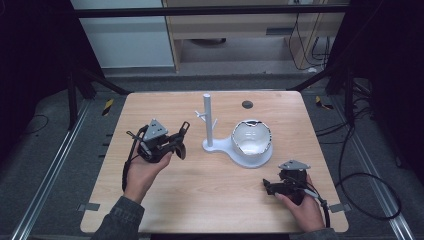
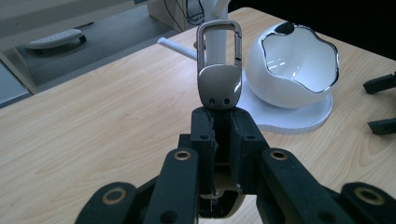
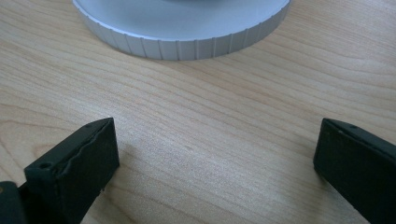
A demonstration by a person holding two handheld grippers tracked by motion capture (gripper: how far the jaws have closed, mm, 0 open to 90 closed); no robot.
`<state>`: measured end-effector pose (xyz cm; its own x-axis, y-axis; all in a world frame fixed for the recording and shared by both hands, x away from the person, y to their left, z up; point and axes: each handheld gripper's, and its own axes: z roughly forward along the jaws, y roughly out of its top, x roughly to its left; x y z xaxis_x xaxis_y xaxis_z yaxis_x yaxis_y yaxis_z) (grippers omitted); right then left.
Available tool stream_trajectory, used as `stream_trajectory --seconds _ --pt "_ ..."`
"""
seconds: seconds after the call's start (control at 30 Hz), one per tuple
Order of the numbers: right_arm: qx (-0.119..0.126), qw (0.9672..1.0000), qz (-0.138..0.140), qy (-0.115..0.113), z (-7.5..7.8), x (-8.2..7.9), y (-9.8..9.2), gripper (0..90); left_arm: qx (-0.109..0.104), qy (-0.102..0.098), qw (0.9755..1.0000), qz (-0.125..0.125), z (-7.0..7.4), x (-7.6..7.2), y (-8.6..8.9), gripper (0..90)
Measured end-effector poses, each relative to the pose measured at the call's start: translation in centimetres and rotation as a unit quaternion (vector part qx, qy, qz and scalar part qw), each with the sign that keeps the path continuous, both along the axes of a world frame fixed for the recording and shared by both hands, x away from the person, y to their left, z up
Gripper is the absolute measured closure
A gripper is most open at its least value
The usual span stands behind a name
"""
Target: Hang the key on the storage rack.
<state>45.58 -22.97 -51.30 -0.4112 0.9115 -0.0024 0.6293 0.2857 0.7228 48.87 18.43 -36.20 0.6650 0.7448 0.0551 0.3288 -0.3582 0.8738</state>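
Observation:
My left gripper [image 1: 174, 141] hovers over the left half of the wooden table [image 1: 165, 200], shut on a silver metal clip [image 2: 218, 70]. The clip's open loop sticks out past the fingertips and points toward a white stand [image 1: 207, 117] with a post and small pegs. On the stand's round base [image 2: 299, 119] sits a white bowl [image 1: 251, 137] with a wavy chrome rim. My right gripper [image 1: 268, 187] rests low on the table at the front right. Its jaws stand wide apart with bare wood between them, and the base's ribbed edge [image 3: 187, 44] lies just beyond.
A small black round disc [image 1: 247, 104] sits near the table's far edge. Cables [image 1: 370, 185] run across the floor to the right of the table. A metal frame [image 1: 75, 100] stands around the table.

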Motion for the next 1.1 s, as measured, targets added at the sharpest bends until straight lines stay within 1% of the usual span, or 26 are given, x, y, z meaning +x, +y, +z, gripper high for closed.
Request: stream_trajectory --seconds 0.1,0.17,0.23,0.37,0.53,0.7,0.77,0.87,0.97,1.1 --pt "0.000 1.0000 0.000 0.000 0.0 0.0 0.0 0.4 -0.008 -0.008 0.9999 0.004 0.2 0.0 -0.2 80.8" --pt "0.000 1.0000 0.000 0.000 0.0 0.0 0.0 0.4 -0.011 -0.007 0.9999 0.002 0.4 0.1 -0.4 80.8" --pt "0.000 1.0000 0.000 0.000 0.0 0.0 0.0 0.4 -0.024 -0.005 0.9997 0.005 0.5 0.3 -0.6 80.8" --pt "0.000 1.0000 0.000 0.000 0.0 0.0 0.0 0.4 -0.031 -0.011 0.9994 0.005 0.9 0.7 -1.2 80.8" --pt "-0.001 1.0000 -0.003 0.000 0.0 0.0 0.1 0.4 -0.031 -0.017 0.9994 0.001 1.1 0.8 -1.8 80.7" --pt "-0.001 1.0000 -0.003 0.000 0.0 0.0 0.1 0.4 -0.028 -0.016 0.9995 0.003 0.9 1.1 -2.3 80.7" --pt "0.000 1.0000 -0.003 0.000 0.0 0.0 0.1 0.4 -0.031 -0.014 0.9994 0.004 0.8 1.2 -2.5 80.7" --pt "-0.001 1.0000 -0.003 0.000 0.0 0.0 0.1 0.4 -0.032 -0.017 0.9993 0.004 0.8 1.3 -2.9 80.7" --pt "0.000 1.0000 -0.005 0.000 0.0 0.0 0.1 0.3 -0.034 -0.015 0.9993 0.005 0.7 1.6 -3.0 80.6" --pt "0.002 1.0000 -0.008 0.002 0.0 0.0 0.2 0.4 -0.027 -0.009 0.9996 0.004 0.4 2.1 -3.1 80.6"
